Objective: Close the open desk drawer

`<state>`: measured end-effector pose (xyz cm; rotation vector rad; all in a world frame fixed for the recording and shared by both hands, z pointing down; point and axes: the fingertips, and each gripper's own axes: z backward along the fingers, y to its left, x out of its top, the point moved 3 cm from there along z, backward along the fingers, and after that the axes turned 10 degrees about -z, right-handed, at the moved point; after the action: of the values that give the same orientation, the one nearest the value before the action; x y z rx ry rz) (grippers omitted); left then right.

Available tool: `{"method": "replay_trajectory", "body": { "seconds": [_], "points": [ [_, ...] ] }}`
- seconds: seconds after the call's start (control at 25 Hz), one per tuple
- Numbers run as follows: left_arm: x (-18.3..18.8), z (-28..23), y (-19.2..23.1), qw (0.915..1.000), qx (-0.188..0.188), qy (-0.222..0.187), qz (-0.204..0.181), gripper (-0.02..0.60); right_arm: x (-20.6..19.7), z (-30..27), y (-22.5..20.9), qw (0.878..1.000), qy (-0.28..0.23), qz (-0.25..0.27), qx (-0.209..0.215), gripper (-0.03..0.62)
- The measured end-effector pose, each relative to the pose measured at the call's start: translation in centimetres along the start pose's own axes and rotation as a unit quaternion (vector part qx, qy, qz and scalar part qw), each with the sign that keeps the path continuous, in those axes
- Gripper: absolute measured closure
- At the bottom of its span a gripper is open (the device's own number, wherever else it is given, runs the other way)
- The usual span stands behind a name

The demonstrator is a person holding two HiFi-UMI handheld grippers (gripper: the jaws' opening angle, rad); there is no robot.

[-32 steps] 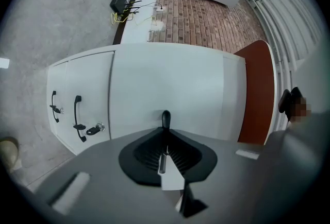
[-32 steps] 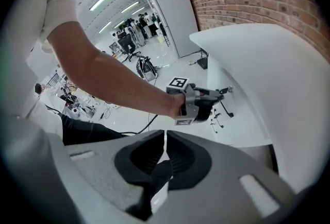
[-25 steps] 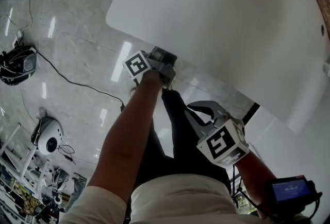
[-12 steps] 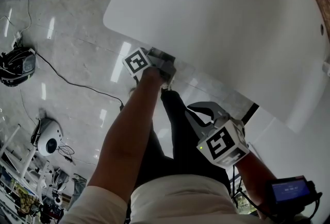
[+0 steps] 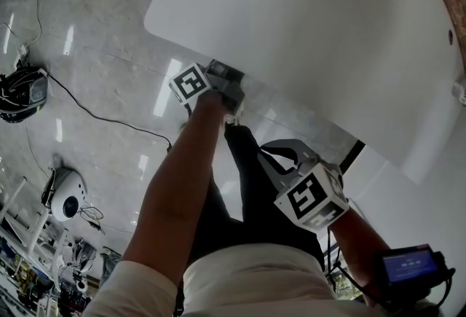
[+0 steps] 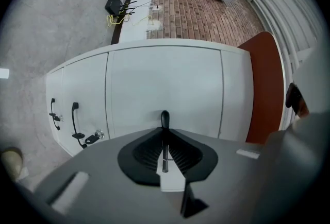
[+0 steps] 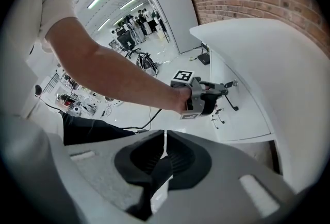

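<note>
From above, the white desk top (image 5: pixel 313 24) hides the drawers beneath it. My left gripper (image 5: pixel 227 84) reaches in under the desk's near edge. In the left gripper view its jaws are shut with nothing between them, and the left gripper (image 6: pixel 164 116) points straight at a wide white drawer front (image 6: pixel 165 81). I cannot tell whether it touches. Black handles (image 6: pixel 75 121) and a small lock sit on the narrower fronts to the left. The right gripper view shows the left gripper (image 7: pixel 208 95) level with those handles (image 7: pixel 230 100). My right gripper (image 5: pixel 282 150) hangs back near my waist, shut and empty, also seen as the right gripper (image 7: pixel 165 137).
A black cable (image 5: pixel 109 119) runs across the glossy grey floor, with a dark helmet-like object (image 5: pixel 23 92) and a white round device (image 5: pixel 68 199) at the left. A red-brown panel (image 6: pixel 268 84) stands right of the drawer unit. My dark trouser legs (image 5: pixel 251 184) are below the desk edge.
My left gripper has edged a little further in toward the desk. The right gripper has barely shifted.
</note>
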<state>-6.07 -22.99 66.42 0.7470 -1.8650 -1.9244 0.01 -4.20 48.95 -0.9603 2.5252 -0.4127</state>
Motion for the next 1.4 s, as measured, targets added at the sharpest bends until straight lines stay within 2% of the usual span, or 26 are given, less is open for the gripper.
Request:
{"method": "replay_trajectory", "body": {
  "seconds": [0.12, 0.36, 0.48, 0.64, 0.8, 1.0, 1.24, 1.32, 1.4],
  "points": [
    [-0.2, 0.9, 0.6, 0.9992, 0.028, 0.006, -0.026, 0.529, 0.1, 0.0, -0.3, 1.0, -0.006, 0.001, -0.005, 0.58],
    [0.0, 4.2, 0.5, 0.9979, 0.052, 0.014, -0.035, 0.525, 0.6, -0.1, -0.3, 1.0, -0.006, 0.008, -0.007, 0.58],
    [0.5, 5.8, -0.4, 0.9977, 0.052, 0.015, -0.04, 0.525, 0.8, -0.1, -0.4, 1.0, -0.016, 0.013, -0.009, 0.58],
    [1.1, 7.7, -2.2, 0.9989, 0.046, 0.008, -0.009, 0.525, 1.6, -0.3, -0.7, 0.999, -0.024, 0.018, -0.01, 0.58],
    [2.3, 9.6, -3.4, 0.9977, 0.054, 0.025, -0.031, 0.525, 2.9, -0.5, -1.2, 0.999, -0.038, 0.026, -0.01, 0.58],
    [2.8, 12.9, -9.3, 0.9935, 0.039, 0.064, -0.085, 0.526, 3.4, 1.2, 1.1, 0.997, -0.06, 0.033, -0.021, 0.58],
    [3.7, 16.6, -17.7, 0.9853, 0.007, 0.09, -0.145, 0.549, 4.6, 3.2, 5.2, 0.995, -0.084, 0.045, -0.033, 0.58],
    [3.8, 17.4, -21.1, 0.9794, -0.008, 0.096, -0.178, 0.558, 5.1, 3.9, 6.5, 0.994, -0.092, 0.052, -0.039, 0.58],
    [3.6, 18.3, -25.0, 0.9689, -0.034, 0.105, -0.221, 0.56, 5.4, 4.9, 8.1, 0.992, -0.098, 0.059, -0.048, 0.58]
  ]
}}
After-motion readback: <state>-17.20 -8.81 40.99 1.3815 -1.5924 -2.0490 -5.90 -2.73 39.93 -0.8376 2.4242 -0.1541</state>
